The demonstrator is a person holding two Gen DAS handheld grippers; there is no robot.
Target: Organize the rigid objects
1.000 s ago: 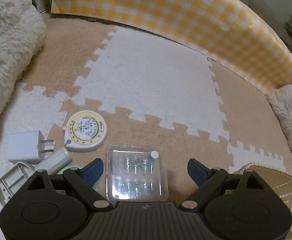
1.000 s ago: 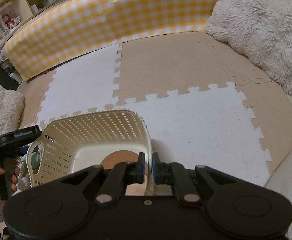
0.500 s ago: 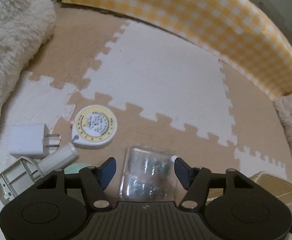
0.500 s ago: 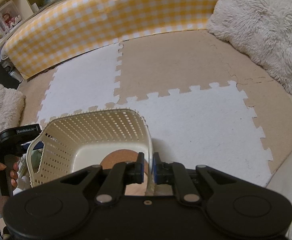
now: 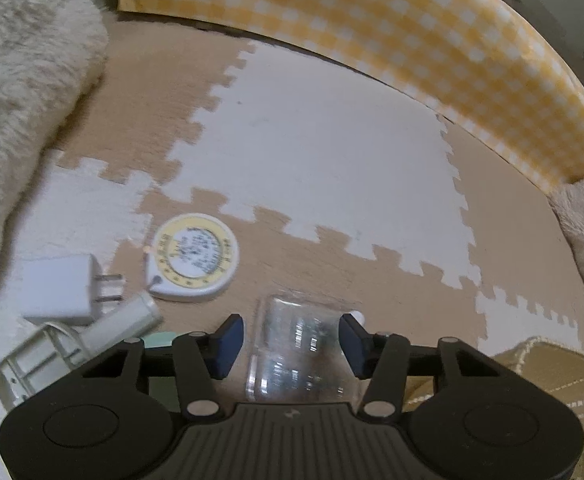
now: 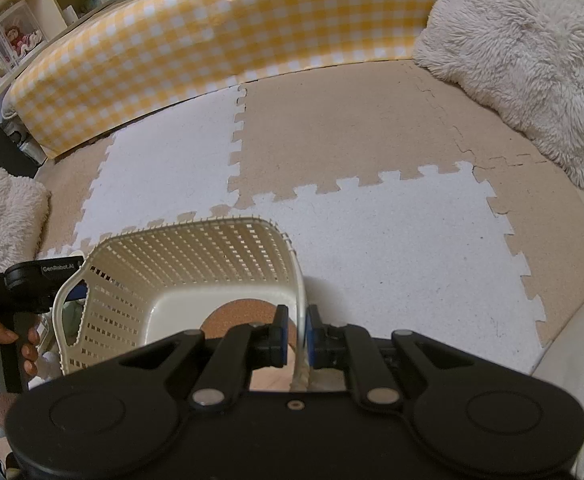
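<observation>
Left gripper point(image 5: 291, 340) closing around clear plastic case point(image 5: 300, 354); right gripper point(image 6: 296, 334) clamps cream slatted basket point(image 6: 195, 252), nearly empty; tape measure point(image 5: 193, 258), charger point(image 5: 57, 292) beside await.

Black tongs point(image 5: 291, 340), blue pads point(image 5: 227, 340), silver pivot screws.

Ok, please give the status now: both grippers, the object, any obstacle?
Left gripper closing around clear plastic case, left pad not touching. Right gripper shut on cream perforated basket rim. Nothing blocking.
</observation>
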